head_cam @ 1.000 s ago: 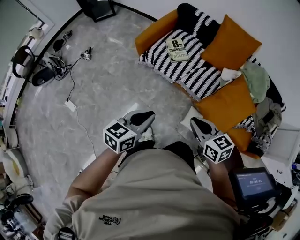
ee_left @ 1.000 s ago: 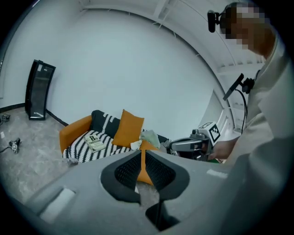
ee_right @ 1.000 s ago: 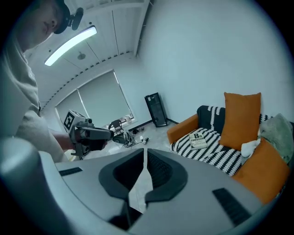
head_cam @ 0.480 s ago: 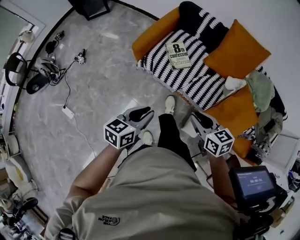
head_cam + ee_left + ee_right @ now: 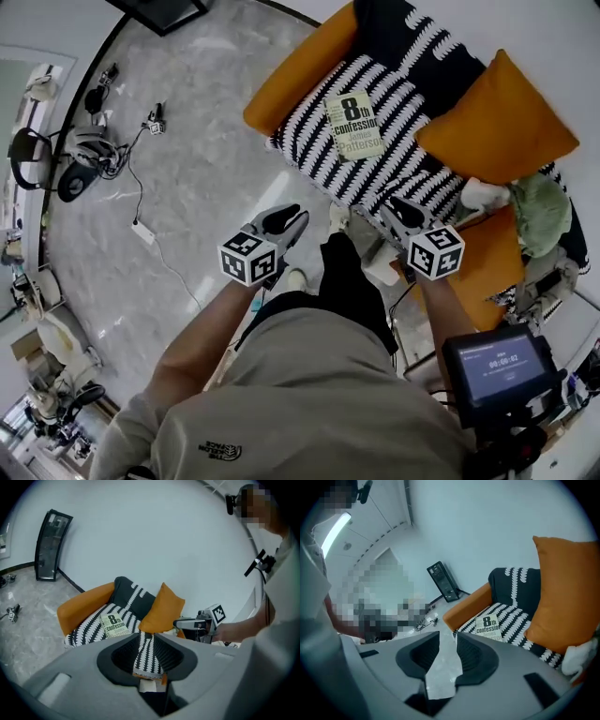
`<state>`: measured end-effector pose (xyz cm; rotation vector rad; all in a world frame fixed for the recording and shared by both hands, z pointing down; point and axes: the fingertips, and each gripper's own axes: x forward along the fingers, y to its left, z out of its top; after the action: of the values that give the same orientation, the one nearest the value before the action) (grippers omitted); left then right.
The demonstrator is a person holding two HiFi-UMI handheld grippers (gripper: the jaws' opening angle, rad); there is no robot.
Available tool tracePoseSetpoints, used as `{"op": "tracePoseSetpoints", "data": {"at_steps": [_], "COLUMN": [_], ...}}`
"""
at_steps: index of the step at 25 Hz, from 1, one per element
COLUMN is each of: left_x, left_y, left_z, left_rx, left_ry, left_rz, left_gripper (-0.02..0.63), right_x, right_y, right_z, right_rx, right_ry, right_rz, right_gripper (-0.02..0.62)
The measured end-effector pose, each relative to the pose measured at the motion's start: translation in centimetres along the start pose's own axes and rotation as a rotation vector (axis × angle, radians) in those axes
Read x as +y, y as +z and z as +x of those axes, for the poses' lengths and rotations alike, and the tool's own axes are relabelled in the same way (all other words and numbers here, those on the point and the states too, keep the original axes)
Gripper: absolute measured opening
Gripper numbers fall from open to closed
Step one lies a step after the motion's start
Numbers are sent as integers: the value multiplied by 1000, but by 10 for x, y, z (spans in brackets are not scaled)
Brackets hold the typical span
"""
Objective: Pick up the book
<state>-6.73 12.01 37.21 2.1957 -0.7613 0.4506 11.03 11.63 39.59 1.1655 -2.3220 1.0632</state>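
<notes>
Two grippers are out in front of the person and neither holds anything. The left gripper [image 5: 287,221] has its jaws partway apart and the right gripper [image 5: 397,208] a little wider. Both pairs have just been opening, and the gripper views show only cloth and floor [image 5: 187,187] through the gaps. I read that as readying for a grasp, not as a grip. The book [image 5: 356,125] lies flat, cover up, on the striped blanket [image 5: 412,164] that drapes the orange sofa [image 5: 292,73]. It sits toward the sofa's arm, near an orange cushion [image 5: 497,122], and is well apart from both grippers. The grippers are held low, angled downward and aimed toward the sofa, one to each side of the book's line. That placement, in my judgement, suits an approach from both sides. Since the book rests on soft, yielding cloth, one jaw will likely have to slide under an edge before the other can press on the cover.
</notes>
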Motion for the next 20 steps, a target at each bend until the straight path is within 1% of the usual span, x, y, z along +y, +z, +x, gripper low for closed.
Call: {"op": "tracePoseSetpoints", "data": {"at_steps": [3, 7, 10, 16, 20], "left_x": [31, 67, 102, 163, 205], "left_y": [5, 2, -1, -32, -47], "left_z": [49, 112, 161, 230, 264], "left_rx": [25, 79, 107, 176, 191], "left_ry": [21, 51, 56, 91, 117], "left_rz": [-68, -114, -137, -228, -272], "left_gripper": [89, 98, 111, 138, 150], "right_x": [-61, -132, -178, -238, -272], "right_y": [3, -8, -16, -38, -43], "right_z": [38, 83, 124, 198, 244], "right_rx": [49, 133, 169, 272, 280], "right_ry": [-4, -7, -3, 17, 14], "right_rz": [24, 51, 61, 86, 121], "right_gripper": [123, 123, 124, 127, 143]}}
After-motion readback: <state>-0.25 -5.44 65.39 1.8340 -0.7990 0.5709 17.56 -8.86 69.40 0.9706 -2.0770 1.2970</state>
